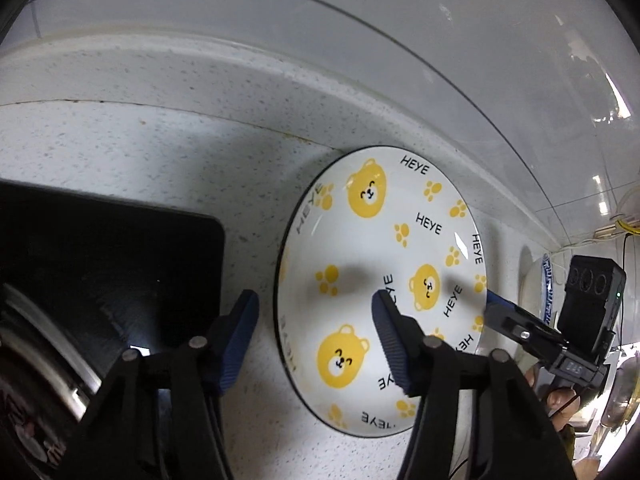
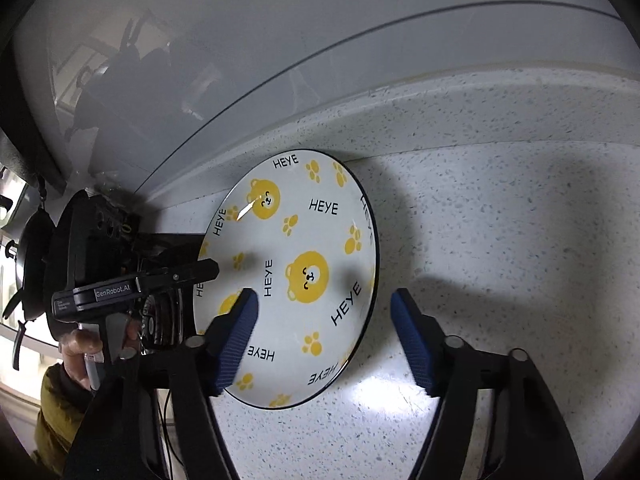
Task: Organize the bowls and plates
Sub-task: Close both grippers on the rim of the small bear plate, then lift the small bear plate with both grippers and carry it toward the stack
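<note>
We hold the left gripper (image 1: 316,340) and right gripper (image 2: 324,336) with jaws spread, straddling opposite rims of the white round ceramic plate with yellow bears (image 1: 380,280), lying on the speckled white worktop (image 2: 500,240) near the wall.

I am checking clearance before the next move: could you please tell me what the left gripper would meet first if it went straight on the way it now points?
Most likely the bear-print plate on the counter. The left gripper has open jaws straddling the plate's near left rim, so that rim probably comes first, though depth is unclear.
</note>
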`<act>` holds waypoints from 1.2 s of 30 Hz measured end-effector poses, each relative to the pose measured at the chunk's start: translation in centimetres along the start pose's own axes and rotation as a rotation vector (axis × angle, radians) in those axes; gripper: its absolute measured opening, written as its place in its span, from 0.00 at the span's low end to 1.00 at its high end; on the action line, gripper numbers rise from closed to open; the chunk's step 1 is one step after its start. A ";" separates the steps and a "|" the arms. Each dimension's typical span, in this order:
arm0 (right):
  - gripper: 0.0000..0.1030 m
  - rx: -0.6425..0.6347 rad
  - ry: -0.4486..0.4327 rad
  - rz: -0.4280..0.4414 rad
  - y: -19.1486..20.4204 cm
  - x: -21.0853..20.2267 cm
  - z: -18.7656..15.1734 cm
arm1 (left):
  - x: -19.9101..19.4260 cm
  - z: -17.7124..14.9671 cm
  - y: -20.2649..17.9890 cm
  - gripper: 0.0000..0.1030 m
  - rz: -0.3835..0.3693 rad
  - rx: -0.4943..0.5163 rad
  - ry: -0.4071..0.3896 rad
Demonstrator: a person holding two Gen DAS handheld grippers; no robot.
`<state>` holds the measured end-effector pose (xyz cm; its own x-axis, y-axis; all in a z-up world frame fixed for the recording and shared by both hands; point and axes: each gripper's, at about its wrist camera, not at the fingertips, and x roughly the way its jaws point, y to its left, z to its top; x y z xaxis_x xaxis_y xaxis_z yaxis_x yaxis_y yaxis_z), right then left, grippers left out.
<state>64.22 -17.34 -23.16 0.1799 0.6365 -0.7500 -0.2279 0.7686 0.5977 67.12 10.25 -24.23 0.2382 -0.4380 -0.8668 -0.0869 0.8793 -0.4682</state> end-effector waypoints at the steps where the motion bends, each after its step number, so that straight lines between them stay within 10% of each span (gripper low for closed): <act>1: 0.48 0.001 0.006 0.002 0.0 0.2 0.1 | 0.3 0.1 0.0 0.48 -0.003 -0.004 0.003; 13: 0.10 0.059 0.042 -0.028 -2.3 0.5 0.3 | 0.4 0.5 0.4 0.14 0.011 -0.006 0.002; 36: 0.11 0.041 0.037 -0.099 0.6 -6.2 -4.7 | -4.9 -7.5 -3.6 0.13 -0.024 -0.042 -0.021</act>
<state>58.47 -21.09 -19.50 0.1637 0.5552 -0.8155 -0.1716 0.8300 0.5306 59.03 7.86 -19.56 0.2608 -0.4548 -0.8515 -0.1215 0.8596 -0.4963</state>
